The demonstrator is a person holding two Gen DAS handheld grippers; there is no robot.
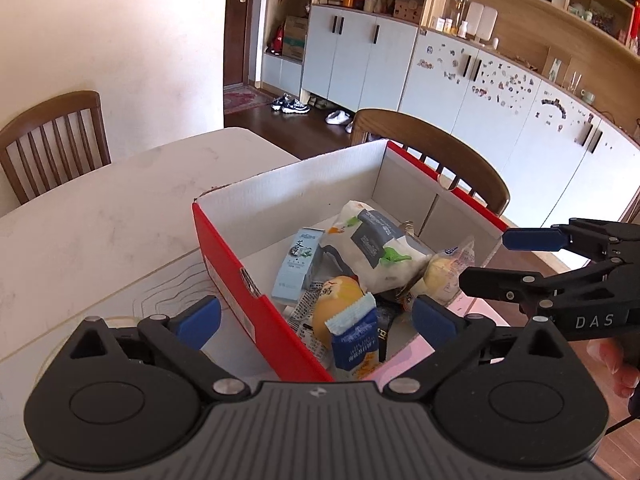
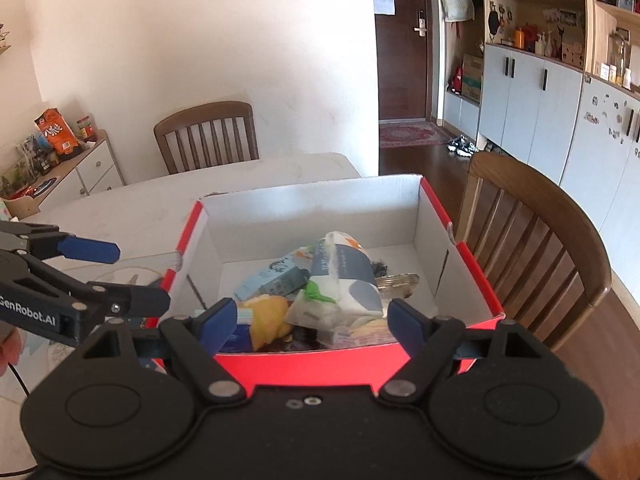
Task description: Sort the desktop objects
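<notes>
A red cardboard box [image 1: 224, 256] with a white inside stands on the table and holds several packets. Among them are a white pack with a grey label [image 1: 376, 248], a light blue carton [image 1: 296, 268], a yellow packet [image 1: 336, 308] and a blue sachet [image 1: 356, 336]. My left gripper [image 1: 316, 316] is open above the box's near left corner, with nothing pressed between its blue pads. My right gripper [image 2: 312, 320] is open over the box's near wall [image 2: 312, 364], also with nothing in it. Each gripper shows in the other's view: right gripper [image 1: 492, 260], left gripper [image 2: 132, 276].
The box sits on a white marble table [image 1: 100, 232]. One wooden chair [image 1: 52, 140] stands at the far end and another [image 2: 540, 232] right beside the box. A low side cabinet with snack bags [image 2: 60, 136] is at the far left. A hand [image 1: 624, 364] holds the right gripper.
</notes>
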